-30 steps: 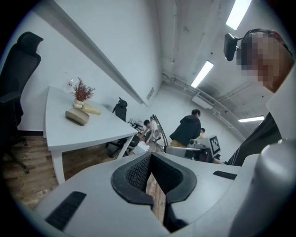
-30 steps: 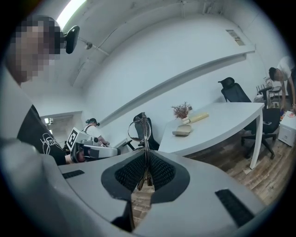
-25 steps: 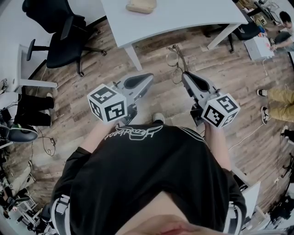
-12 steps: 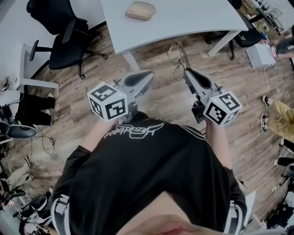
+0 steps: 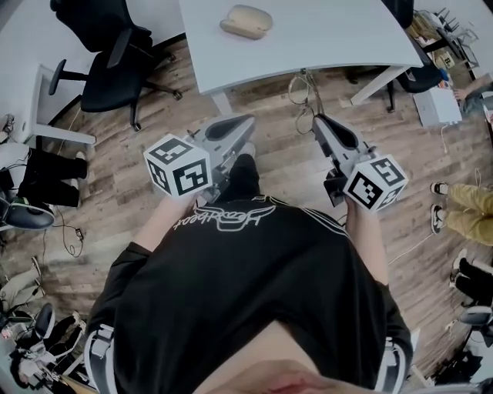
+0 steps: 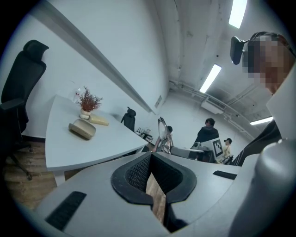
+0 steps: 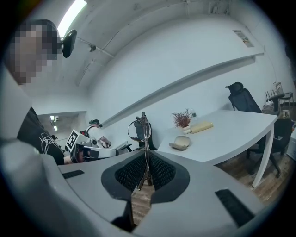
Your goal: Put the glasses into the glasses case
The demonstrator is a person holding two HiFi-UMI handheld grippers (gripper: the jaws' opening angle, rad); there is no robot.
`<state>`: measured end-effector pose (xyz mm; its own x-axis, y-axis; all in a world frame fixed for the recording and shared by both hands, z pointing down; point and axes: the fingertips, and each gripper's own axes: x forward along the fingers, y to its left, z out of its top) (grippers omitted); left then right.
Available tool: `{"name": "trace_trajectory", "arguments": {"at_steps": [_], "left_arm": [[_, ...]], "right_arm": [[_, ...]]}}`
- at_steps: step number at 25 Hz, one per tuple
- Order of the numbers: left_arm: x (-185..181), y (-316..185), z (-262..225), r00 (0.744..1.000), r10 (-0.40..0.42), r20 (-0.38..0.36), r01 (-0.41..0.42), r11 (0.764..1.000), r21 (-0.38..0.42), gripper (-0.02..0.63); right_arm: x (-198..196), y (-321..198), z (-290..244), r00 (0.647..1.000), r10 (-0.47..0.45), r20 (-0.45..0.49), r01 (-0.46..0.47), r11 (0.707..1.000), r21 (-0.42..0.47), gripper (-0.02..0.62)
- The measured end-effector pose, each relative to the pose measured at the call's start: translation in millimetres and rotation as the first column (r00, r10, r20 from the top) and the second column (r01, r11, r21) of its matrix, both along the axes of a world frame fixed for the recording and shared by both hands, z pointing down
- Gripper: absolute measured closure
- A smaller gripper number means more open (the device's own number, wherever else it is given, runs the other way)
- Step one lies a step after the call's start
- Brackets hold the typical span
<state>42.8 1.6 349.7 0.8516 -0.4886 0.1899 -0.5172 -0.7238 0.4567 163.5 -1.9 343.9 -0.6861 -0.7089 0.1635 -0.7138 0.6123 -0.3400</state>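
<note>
A wooden floor [image 5: 115,154] fills most of the head view, with a white table [image 5: 323,38] across the top and a black office chair [image 5: 108,61] to its left. The person stands just short of the table's near edge and holds both grippers out level in front of the body. The left gripper [image 5: 245,121] has its jaws closed together at the tips with nothing between them (only a wedge of floor shows through the gap behind the pads). The right gripper [image 5: 317,121] is clamped on the glasses [image 5: 302,88], its pads pinching the folded temple arms, so the lenses stick out past the jaw tips and stand upright in the right gripper view [image 7: 142,129]. The glasses hang in the air over the floor, just at the table's edge. The beige glasses case [image 5: 246,21] lies closed on the tabletop, well apart from them, near a small vase of dried flowers [image 7: 182,118].
</note>
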Motion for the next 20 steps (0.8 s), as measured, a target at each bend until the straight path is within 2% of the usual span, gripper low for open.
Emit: {"name": "trace_trajectory", "arguments": {"at_steps": [7, 13, 20], "left_arm": [[-12.9, -66.8, 6.6, 1.000, -0.013, -0.017, 0.012, 1.000, -0.027, 0.598], [-36.9, -145.1, 11.9, 1.000, -0.012, -0.021, 0.010, 0.997, -0.070, 0.598], [-48.4, -236.5, 11.9, 1.000, 0.012, -0.022, -0.014, 0.993, -0.114, 0.598]], "right_arm": [[-13.0, -66.8, 3.0, 1.000, -0.011, -0.021, 0.010, 1.000, -0.021, 0.568], [-37.9, -141.7, 5.0, 0.999, -0.009, -0.032, 0.007, 0.999, -0.050, 0.568], [-52.8, -228.5, 3.4, 0.999, 0.006, -0.044, -0.010, 0.996, -0.090, 0.568]]}}
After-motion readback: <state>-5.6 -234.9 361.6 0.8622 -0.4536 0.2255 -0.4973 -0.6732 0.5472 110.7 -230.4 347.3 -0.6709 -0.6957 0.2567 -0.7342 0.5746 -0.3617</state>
